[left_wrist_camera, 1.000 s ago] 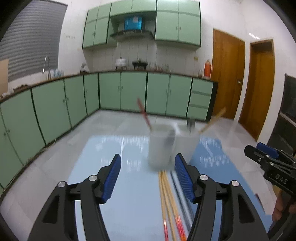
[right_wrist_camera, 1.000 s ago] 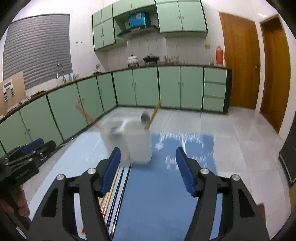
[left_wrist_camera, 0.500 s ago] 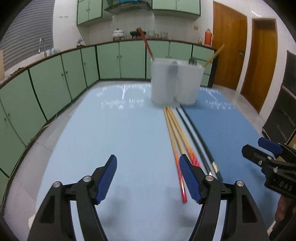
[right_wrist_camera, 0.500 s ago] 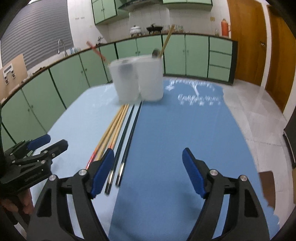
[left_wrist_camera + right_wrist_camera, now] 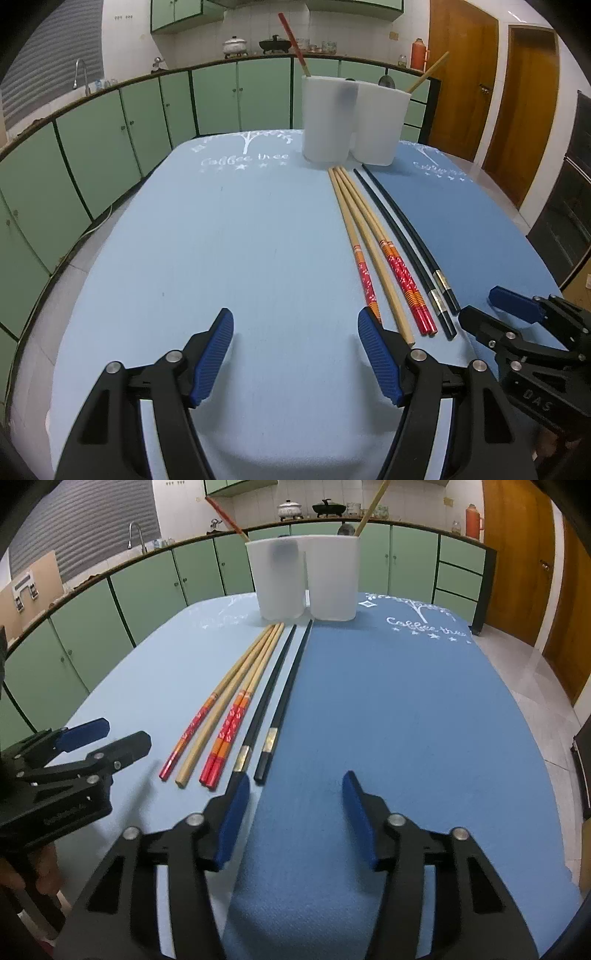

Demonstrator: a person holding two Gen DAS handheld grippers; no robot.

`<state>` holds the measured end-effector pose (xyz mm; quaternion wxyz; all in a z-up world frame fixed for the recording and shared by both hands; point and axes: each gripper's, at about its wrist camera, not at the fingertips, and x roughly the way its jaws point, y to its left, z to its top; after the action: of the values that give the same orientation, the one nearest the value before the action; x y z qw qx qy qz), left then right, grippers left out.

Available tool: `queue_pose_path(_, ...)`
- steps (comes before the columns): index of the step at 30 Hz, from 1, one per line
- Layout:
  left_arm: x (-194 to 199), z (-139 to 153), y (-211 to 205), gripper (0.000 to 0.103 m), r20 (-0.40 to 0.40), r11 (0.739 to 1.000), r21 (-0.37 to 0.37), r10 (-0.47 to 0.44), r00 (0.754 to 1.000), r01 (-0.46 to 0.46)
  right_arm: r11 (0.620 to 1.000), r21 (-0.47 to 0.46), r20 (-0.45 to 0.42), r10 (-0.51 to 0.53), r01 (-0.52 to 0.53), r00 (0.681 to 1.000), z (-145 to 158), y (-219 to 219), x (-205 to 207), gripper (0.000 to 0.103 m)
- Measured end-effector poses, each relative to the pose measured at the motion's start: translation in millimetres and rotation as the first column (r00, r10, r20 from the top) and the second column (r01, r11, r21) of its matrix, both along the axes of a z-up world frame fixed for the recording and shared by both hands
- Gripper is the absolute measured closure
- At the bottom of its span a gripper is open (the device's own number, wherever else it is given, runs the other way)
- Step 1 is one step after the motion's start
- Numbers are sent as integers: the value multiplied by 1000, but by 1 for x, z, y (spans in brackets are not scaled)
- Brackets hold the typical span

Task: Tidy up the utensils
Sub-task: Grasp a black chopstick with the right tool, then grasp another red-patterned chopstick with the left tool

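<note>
Mat print reads "Coffee" – right gripper closing, empty.

Left gripper is held low over the light blue mat on the worktop, jaws apart, nothing between the pads. Six chopsticks are laid side by side: four wooden chopsticks, three of them with red ends, and two black chopsticks along the seam with the dark blue mat. Two white cups stand touching beyond their tips. Right gripper is seen at the right edge
</note>
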<state>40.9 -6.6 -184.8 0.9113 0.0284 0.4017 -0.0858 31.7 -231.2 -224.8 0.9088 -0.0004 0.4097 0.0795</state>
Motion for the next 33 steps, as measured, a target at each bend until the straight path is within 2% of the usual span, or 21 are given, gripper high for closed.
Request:
queue_pose_path(8, -1, -1, -2, 34, -7, 1000, -8, -1, 1000, 1, 1000, -27, 16, 16, -15, 1000, 0, 9, 2, 62)
queue_pose_path(14, -1, -2, -6, 34, -9, 1000, -12, -8, 1000, 8, 999, -52, 30, 9, -7, 1000, -2, 14, 4, 73)
queue_pose_path(16, -2, -2, -7, 34, -8, 1000, -11, -11, 1000, 11, 999, -50, 32, 10, -8, 999, -2, 13, 5, 85)
queue_pose_path(19, -3, -1, -9, 34, -9, 1000, -14, -15, 1000, 15, 999, -39, 28, 11, -10, 1000, -2, 11, 7, 97)
queue_pose_path(31, -3, -10, -20, 35, -25, 1000, -3, -29, 999, 29, 999, 0, 17, -53, 53, 998, 0, -21, 6, 97)
queue_pose_path(33, -2, -10, -22, 41, -23, 999, -1, -33, 999, 33, 998, 7, 14, -65, 65, 998, -1, -24, 6, 97)
